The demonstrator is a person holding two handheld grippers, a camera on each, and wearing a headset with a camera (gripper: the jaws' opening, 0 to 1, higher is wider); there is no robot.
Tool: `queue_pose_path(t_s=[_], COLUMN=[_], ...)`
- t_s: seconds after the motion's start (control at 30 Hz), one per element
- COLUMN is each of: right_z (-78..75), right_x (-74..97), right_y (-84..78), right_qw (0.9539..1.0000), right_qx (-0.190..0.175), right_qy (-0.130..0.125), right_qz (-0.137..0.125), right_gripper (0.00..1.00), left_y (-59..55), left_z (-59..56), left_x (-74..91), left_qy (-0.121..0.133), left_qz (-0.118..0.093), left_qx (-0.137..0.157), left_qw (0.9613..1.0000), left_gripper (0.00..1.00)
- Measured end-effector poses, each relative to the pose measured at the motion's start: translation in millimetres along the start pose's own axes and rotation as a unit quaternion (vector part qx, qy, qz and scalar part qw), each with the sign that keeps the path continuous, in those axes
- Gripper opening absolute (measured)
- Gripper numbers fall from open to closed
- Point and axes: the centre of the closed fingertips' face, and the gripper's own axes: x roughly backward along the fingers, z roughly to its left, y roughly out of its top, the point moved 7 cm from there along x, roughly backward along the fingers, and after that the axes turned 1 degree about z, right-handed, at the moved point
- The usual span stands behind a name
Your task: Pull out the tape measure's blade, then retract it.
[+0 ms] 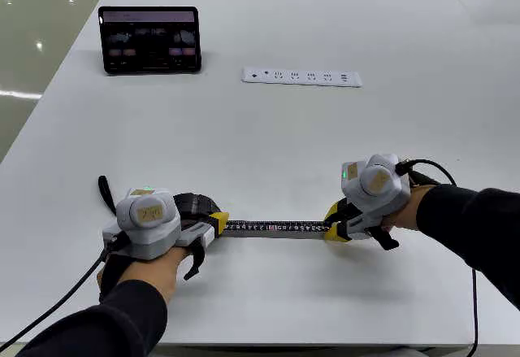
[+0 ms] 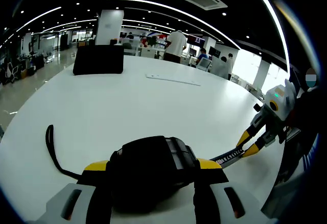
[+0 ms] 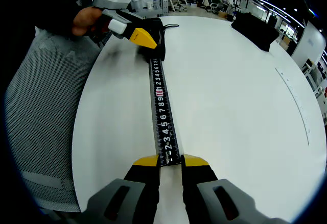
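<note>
Already partway: left claw (image 2: pixel 153 165) clenched the tape measure (image 1: pixel 195 206) on the table (image 1: pixel 284 145), right claw (image 3: pixel 171 160) pinched the blade (image 1: pixel 276 227) tip, drawn out between them, retraction judged not yet begun.

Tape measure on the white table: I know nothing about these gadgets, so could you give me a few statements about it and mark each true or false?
1. The left gripper is clamped on the black and yellow case. True.
2. The blade is fully wound in. False: it lies stretched along the table from the case to the other gripper.
3. The right gripper holds the blade's low-number end. True.
4. The power strip lies between the two grippers. False: it lies far across the table, to the right of the tablet.
</note>
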Motion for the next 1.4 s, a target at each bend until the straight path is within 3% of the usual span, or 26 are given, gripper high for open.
queue_pose_path(t_s=[1.4], right_z=[0.3], right_x=[-10.2], right_y=[18.9], right_qw=[0.9998], right_qx=[-0.017], right_qy=[-0.004], right_qz=[-0.014], right_gripper=[0.11], left_y=[0.6], left_z=[1.5], left_x=[-0.7], left_qy=[-0.003], left_qz=[0.000], left_qx=[0.009], left_qw=[1.0000], left_gripper=[0.60])
